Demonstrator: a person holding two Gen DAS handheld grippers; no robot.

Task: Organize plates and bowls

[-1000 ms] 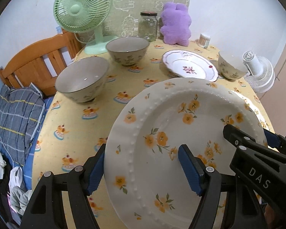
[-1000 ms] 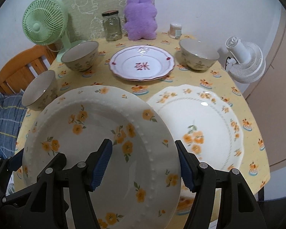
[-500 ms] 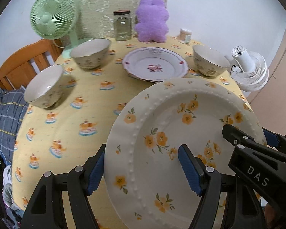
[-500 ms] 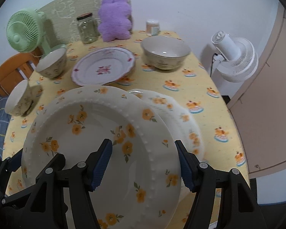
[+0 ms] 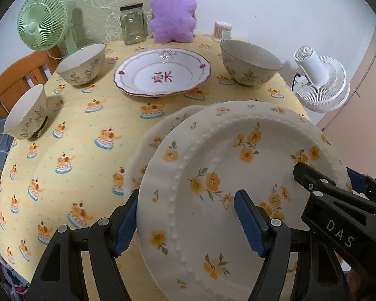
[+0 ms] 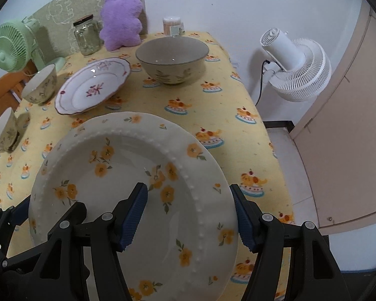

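Note:
A cream plate with yellow flowers [image 5: 238, 175] [image 6: 137, 175] hangs tilted above the yellow tablecloth [image 5: 87, 125], carried by both grippers. My left gripper [image 5: 186, 225] is shut on its left rim, one blue pad over and one under. My right gripper [image 6: 189, 218] is shut on the opposite rim, and its black body [image 5: 338, 200] shows in the left wrist view. Under the carried plate lies a second flowered plate [image 5: 148, 145]; only its scalloped left edge shows. Farther back stand a red-patterned plate [image 5: 163, 75] [image 6: 92, 90] and three bowls [image 5: 81, 65] [image 5: 25, 113] [image 5: 250, 62].
Along the back wall stand a green fan [image 5: 41, 22], a glass jar [image 5: 132, 25], a purple plush toy [image 5: 173, 12] and a small toothpick pot [image 5: 221, 30]. A white fan [image 6: 298, 67] stands off the table's right edge. A wooden chair [image 5: 12, 75] is at the left.
Both grippers have carried the flowered plate to the right across the table. It now covers most of the second flowered plate, which lay open to view a second ago.

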